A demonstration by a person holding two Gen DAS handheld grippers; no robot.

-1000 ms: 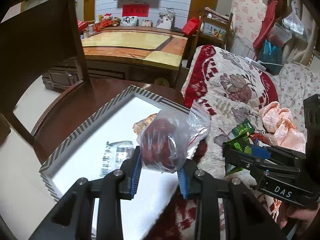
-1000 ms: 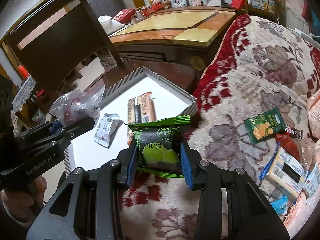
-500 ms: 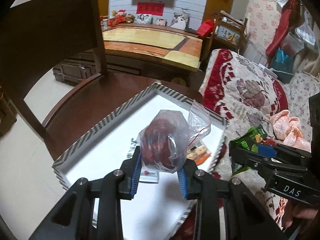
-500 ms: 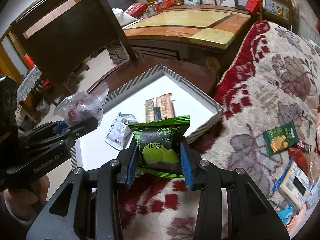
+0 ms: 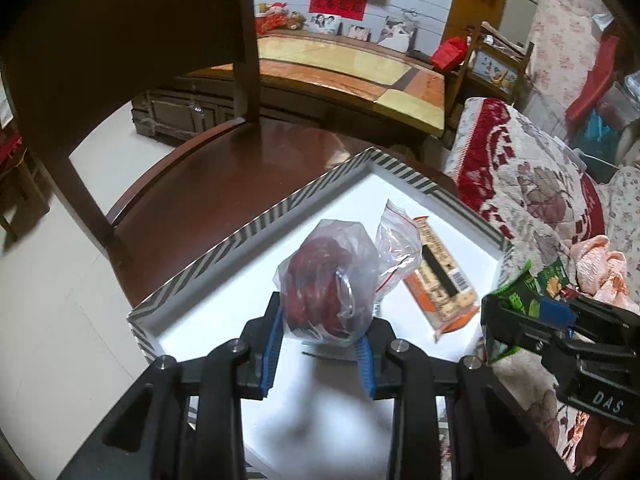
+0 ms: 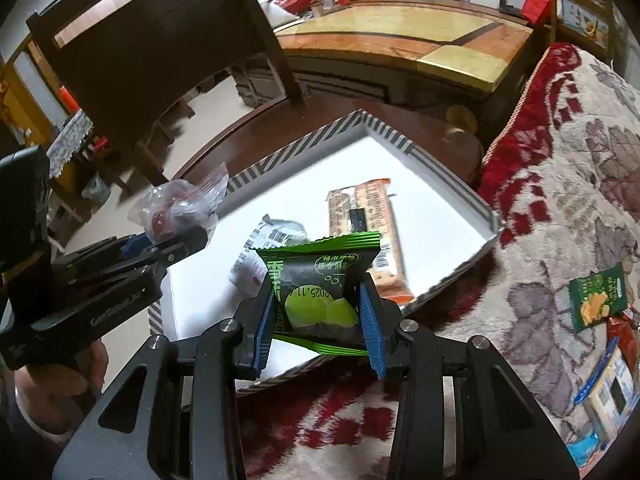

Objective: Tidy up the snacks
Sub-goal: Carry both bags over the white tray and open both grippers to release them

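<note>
The left gripper (image 5: 320,350) was clamped on a clear bag of red snacks (image 5: 326,286) above the white striped-rim tray (image 5: 256,220). The right gripper (image 6: 318,330) gripped a green snack packet (image 6: 320,292) over the tray's near edge, beside an orange cracker pack (image 6: 366,236) lying inside.
</note>
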